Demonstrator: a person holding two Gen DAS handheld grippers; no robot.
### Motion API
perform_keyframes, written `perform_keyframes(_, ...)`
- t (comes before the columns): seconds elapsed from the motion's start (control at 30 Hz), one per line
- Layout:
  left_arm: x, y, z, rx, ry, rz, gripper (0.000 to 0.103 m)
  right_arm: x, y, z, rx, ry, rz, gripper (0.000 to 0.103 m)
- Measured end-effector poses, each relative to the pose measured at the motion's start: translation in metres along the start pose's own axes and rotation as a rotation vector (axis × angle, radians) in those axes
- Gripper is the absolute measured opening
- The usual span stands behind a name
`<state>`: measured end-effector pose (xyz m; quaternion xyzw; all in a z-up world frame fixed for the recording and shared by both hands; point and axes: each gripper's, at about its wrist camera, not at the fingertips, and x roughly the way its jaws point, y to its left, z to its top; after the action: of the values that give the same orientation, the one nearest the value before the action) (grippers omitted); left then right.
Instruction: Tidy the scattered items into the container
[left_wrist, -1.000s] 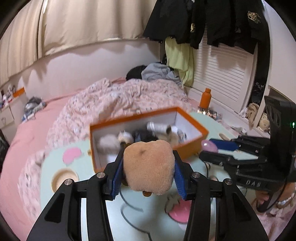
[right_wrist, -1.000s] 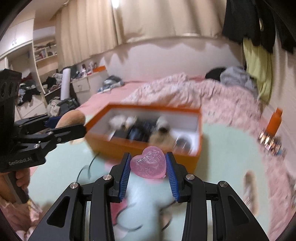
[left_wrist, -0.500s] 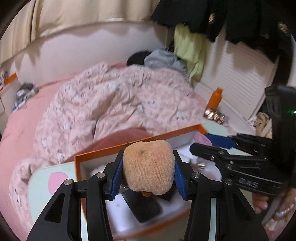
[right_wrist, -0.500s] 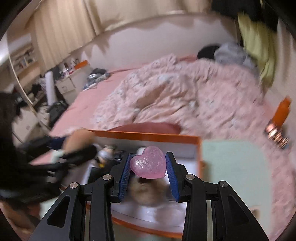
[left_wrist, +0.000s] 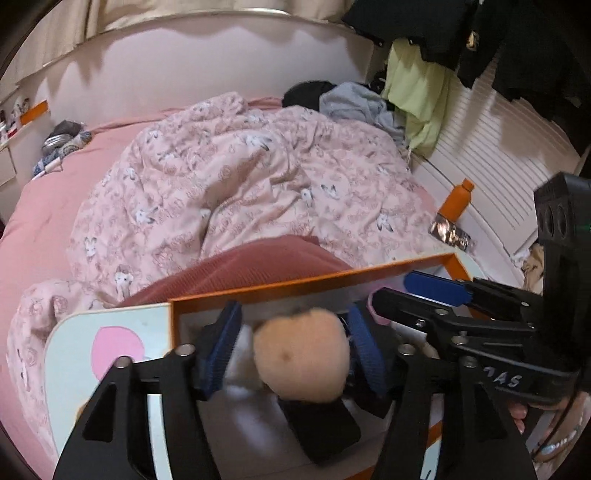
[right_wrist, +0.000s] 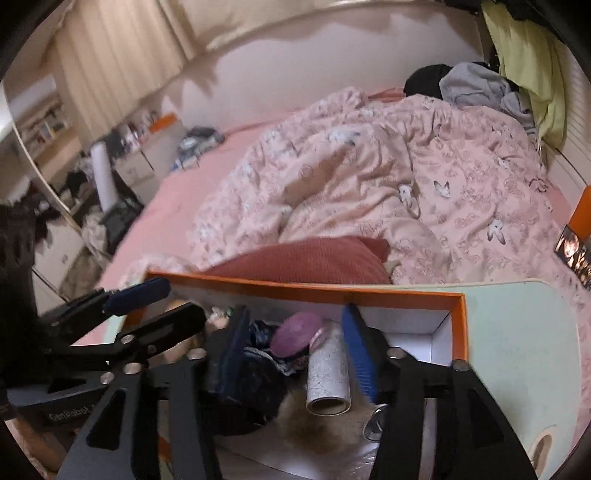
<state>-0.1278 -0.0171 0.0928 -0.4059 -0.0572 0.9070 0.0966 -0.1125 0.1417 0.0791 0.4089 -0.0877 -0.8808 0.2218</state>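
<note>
Box (right_wrist: 458, 325), "GenRobot" on left tool (right_wrist: 177, 306)

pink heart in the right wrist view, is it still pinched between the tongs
No, the pink heart lies loose in the orange box, clear of both pads of the right tongs, whose jaws have just opened.

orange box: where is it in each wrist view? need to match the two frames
Left wrist: orange box sits lower centre, its far rim running from centre-left up to the right, behind the left gripper.
Right wrist: the box fills lower centre, its far rim nearly level, its right corner at mid-right.
Shared landmark: the red cushion just behind the far rim.
</note>
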Motion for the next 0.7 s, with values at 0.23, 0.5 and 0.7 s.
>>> perform_keyframes(0.23,-0.036,0.005,-0.011,-0.026,-0.074,-0.055,0.067,-0.039,0.002,-0.007,-0.001,-0.087,0.002,0.059)
perform_keyframes(0.5,-0.086,-0.020,-0.062,0.030,-0.136,-0.109,0.079,-0.080,0.022,-0.065,-0.106,-0.125,-0.109,0.059)
perform_keyframes(0.7,-0.083,-0.036,-0.112,0.046,-0.107,-0.070,0.080,-0.089,0.038,-0.114,-0.190,-0.167,-0.244,0.059)
